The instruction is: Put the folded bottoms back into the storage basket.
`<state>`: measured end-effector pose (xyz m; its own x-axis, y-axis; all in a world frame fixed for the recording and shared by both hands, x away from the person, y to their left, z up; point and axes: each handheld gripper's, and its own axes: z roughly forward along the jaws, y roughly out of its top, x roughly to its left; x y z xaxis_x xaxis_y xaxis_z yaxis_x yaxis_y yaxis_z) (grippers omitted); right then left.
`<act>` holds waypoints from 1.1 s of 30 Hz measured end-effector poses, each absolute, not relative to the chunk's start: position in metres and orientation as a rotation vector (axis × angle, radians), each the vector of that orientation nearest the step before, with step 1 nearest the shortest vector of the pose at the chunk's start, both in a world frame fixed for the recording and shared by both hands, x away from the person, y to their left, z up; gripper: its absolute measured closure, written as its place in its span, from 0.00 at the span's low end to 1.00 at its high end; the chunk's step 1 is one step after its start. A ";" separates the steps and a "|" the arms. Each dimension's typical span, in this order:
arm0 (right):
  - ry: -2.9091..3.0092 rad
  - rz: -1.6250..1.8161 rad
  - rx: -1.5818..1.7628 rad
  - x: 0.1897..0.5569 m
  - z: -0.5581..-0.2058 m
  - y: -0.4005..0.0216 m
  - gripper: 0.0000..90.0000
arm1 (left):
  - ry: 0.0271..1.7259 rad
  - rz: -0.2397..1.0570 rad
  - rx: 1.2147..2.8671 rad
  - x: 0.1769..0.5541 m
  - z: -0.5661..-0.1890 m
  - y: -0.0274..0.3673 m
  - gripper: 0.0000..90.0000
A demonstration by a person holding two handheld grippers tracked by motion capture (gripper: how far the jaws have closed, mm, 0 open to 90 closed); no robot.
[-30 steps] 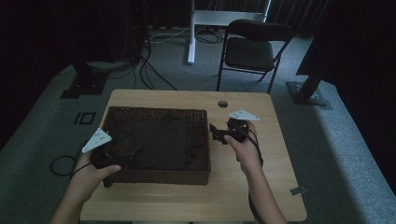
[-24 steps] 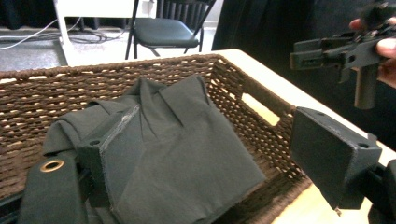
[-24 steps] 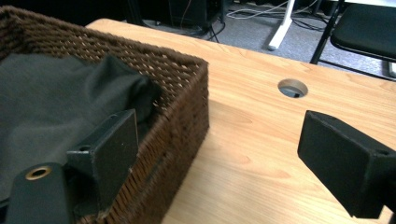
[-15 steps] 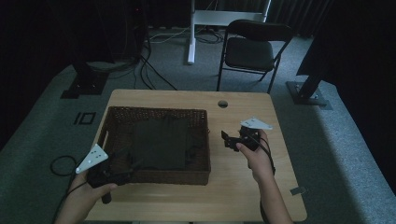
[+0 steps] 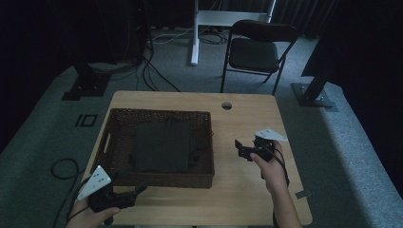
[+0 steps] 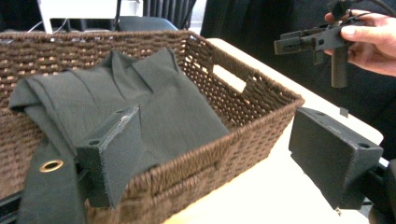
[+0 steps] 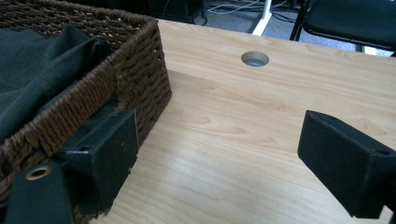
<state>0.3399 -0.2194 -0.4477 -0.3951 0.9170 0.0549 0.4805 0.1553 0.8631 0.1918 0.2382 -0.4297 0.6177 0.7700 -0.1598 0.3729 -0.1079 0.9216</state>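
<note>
Cloth (image 5: 161, 145) lies in basket (image 5: 157, 179) on table (image 5: 247, 118).

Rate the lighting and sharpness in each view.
High view: dim, the dark cloth barely separates from the basket. Left gripper view: brighter, basket weave sharp, near jaws soft. Right gripper view: evenly lit table, wood grain clear, jaws slightly blurred.

Dim, murky high view — brighter, softly lit tool views, near jaws slightly blurred, no glare.
</note>
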 end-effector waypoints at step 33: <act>1.887 1.050 1.517 0.327 -0.518 -0.264 0.13 | 1.193 0.457 1.740 0.182 -0.526 0.253 0.20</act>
